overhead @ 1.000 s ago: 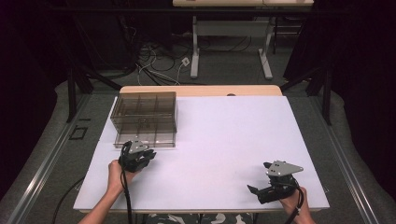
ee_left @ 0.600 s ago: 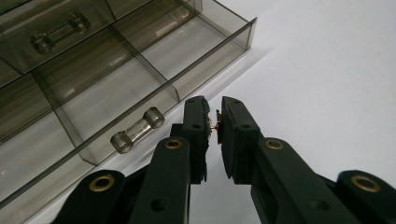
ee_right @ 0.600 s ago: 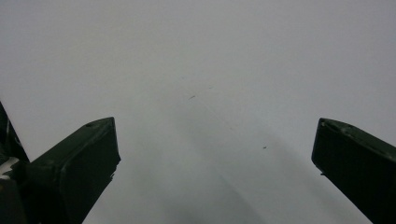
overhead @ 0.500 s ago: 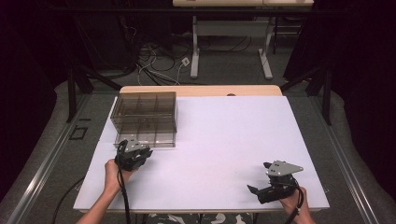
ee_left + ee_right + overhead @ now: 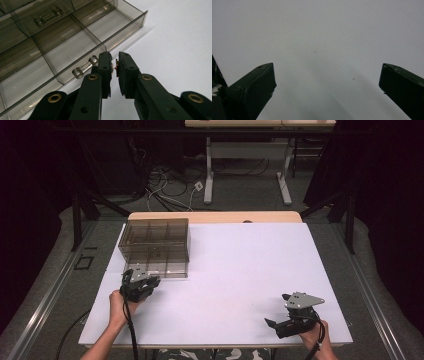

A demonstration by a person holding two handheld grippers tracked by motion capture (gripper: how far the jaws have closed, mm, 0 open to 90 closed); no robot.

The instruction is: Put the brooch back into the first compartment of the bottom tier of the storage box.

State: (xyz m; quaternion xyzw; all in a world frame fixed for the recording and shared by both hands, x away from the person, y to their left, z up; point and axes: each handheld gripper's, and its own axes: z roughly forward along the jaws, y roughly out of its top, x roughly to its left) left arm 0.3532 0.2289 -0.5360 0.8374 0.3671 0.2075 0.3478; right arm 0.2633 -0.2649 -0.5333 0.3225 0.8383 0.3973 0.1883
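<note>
Drawer handle (image 5: 85, 67): light, smooth, rigid clear plastic; your nearly closed left gripper (image 5: 115, 68) holds nothing, right gripper (image 5: 290, 322) wide open—pinch the bar's middle.

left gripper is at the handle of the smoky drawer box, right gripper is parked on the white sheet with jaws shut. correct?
One thing is off: the right gripper has its jaws wide open, with bare white sheet between them, as the right gripper view shows. The left gripper is indeed at the drawer box by a handle.
</note>
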